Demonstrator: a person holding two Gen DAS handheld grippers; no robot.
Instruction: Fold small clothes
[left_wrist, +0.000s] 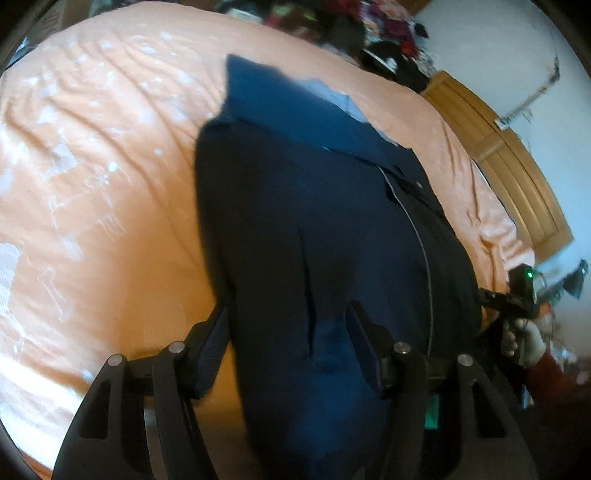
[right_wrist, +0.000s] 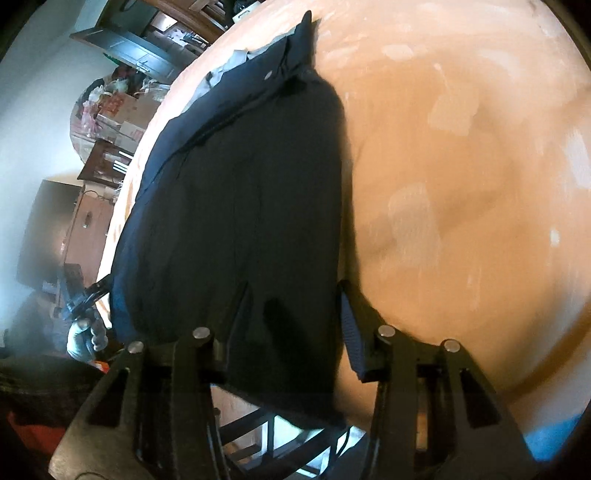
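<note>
Garment: we see a dark navy garment (left_wrist: 325, 229) lying lengthwise on the bed (left_wrist: 103, 184), its collar end far from us and its hem end near, at the bed's near edge. A paler lining shows at the far collar.
Why flat: we judge it is spread long and smooth so that a fold can be made along its length.
Left claw: our left claw (left_wrist: 288, 350) stands with its fingers apart, straddling the near left part of the hem; cloth lies between them, but we see no pinch yet.
Right claw: our right claw (right_wrist: 291, 325) is likewise spread wide over the near right corner of the garment (right_wrist: 240, 192), the right finger just off the cloth's edge over the bed (right_wrist: 461, 166).
Why both at the hem: we judge the two claws sit at the two near corners so that the hem can be lifted evenly and carried toward the collar.
Hands: a gloved hand (left_wrist: 524, 339) holds the other tool at the right edge of the left view.
Risk: the cloth hangs slightly off the near bed edge, so a shallow grip could slip.
</note>
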